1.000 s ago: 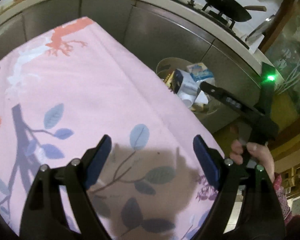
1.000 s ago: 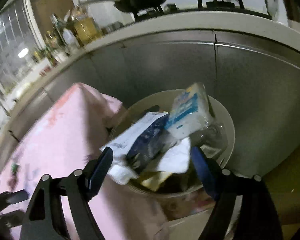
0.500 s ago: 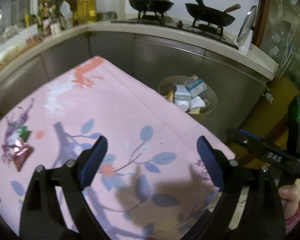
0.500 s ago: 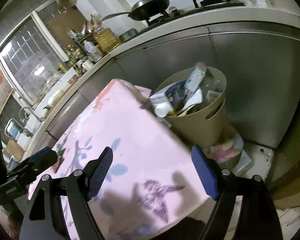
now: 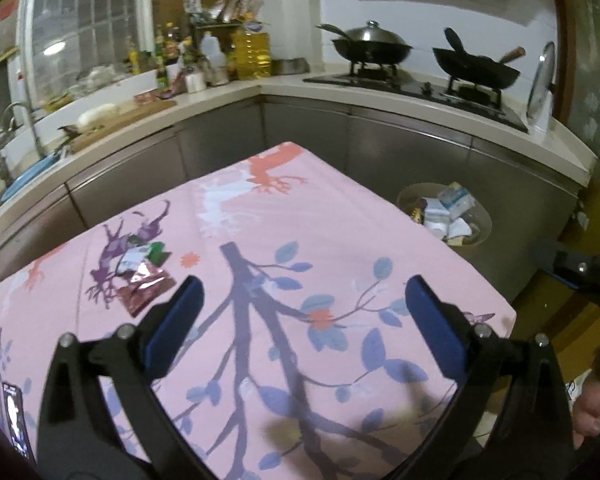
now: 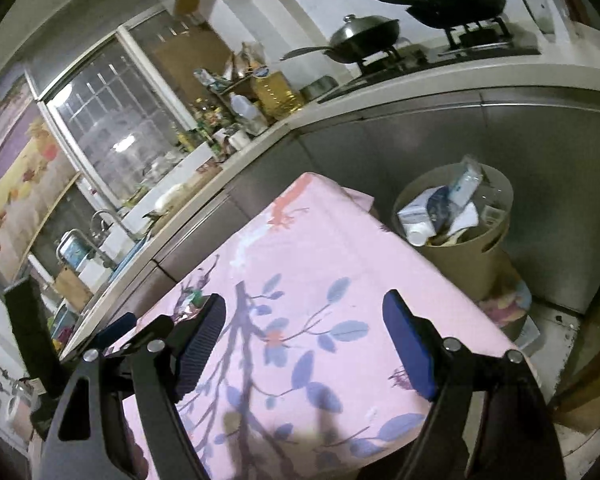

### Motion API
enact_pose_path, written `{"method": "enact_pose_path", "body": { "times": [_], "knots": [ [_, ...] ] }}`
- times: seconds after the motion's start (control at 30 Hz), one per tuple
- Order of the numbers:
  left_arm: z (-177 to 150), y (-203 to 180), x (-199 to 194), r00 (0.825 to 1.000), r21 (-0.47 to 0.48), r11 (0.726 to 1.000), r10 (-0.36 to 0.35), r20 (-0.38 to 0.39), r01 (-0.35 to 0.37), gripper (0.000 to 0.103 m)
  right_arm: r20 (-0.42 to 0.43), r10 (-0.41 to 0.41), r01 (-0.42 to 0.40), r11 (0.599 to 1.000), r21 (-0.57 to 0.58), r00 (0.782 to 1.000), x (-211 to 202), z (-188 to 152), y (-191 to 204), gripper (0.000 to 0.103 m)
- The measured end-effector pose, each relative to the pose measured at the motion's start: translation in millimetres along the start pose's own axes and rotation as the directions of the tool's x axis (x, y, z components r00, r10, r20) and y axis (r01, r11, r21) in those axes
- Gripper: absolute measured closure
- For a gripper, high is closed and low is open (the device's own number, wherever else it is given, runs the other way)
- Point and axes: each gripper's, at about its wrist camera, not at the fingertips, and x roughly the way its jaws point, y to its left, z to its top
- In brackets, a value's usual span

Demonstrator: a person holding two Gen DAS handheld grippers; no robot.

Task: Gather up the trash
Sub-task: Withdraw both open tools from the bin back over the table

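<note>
On the left of the pink flowered tablecloth (image 5: 340, 220) lie a dark red foil wrapper (image 5: 146, 286) and a small white and green wrapper (image 5: 140, 255). My left gripper (image 5: 303, 292) hovers over the cloth to their right, its jaws opening with nothing between them. A beige trash bin (image 5: 485, 227) full of cartons stands on the floor past the table's far right corner. In the right wrist view my right gripper (image 6: 304, 308) is open and empty above the tablecloth (image 6: 320, 248), the bin (image 6: 460, 268) ahead on the right. The wrappers (image 6: 192, 304) peek out beside its left finger.
A steel-fronted kitchen counter (image 5: 380, 148) wraps around behind the table, bearing two woks (image 5: 372, 48) on a stove, bottles and a sink. A phone (image 5: 15, 416) lies at the table's near left corner. A hand (image 5: 592, 412) shows at the lower right.
Both grippers have drawn back from the bin and risen, so the whole table and counter come into view. The wrappers have appeared on the left. The left jaws stand wider.
</note>
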Motion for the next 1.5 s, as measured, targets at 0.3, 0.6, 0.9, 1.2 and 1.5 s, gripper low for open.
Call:
{"method": "enact_pose_path", "body": {
  "times": [0.3, 0.6, 0.9, 1.2, 1.5],
  "knots": [
    [-13, 26, -8, 0.999, -0.054, 0.997, 0.045, -0.009, -0.046, 0.006, -0.035, 0.009, -0.009, 1.000, -0.010, 0.999, 4, -9, 18, 0.025],
    [-24, 68, -13, 0.992, -0.110, 0.986, 0.125, -0.014, -0.126, 0.006, -0.090, 0.024, -0.028, 0.999, -0.045, 0.996, 28, -16, 43, 0.025],
    [-39, 128, -14, 0.971, -0.187, 0.953, 0.233, -0.047, -0.238, 0.006, -0.170, 0.046, -0.060, 0.995, -0.076, 0.984, 65, -28, 77, 0.025],
    [-54, 174, -6, 0.955, -0.249, 0.922, 0.280, -0.097, -0.295, 0.006, -0.239, 0.058, -0.084, 0.991, -0.102, 0.969, 93, -35, 105, 0.025],
    [-70, 207, -3, 0.939, -0.279, 0.897, 0.322, -0.121, -0.344, 0.006, -0.293, 0.071, -0.117, 0.983, -0.144, 0.954, 117, -43, 133, 0.025]
  ]
}}
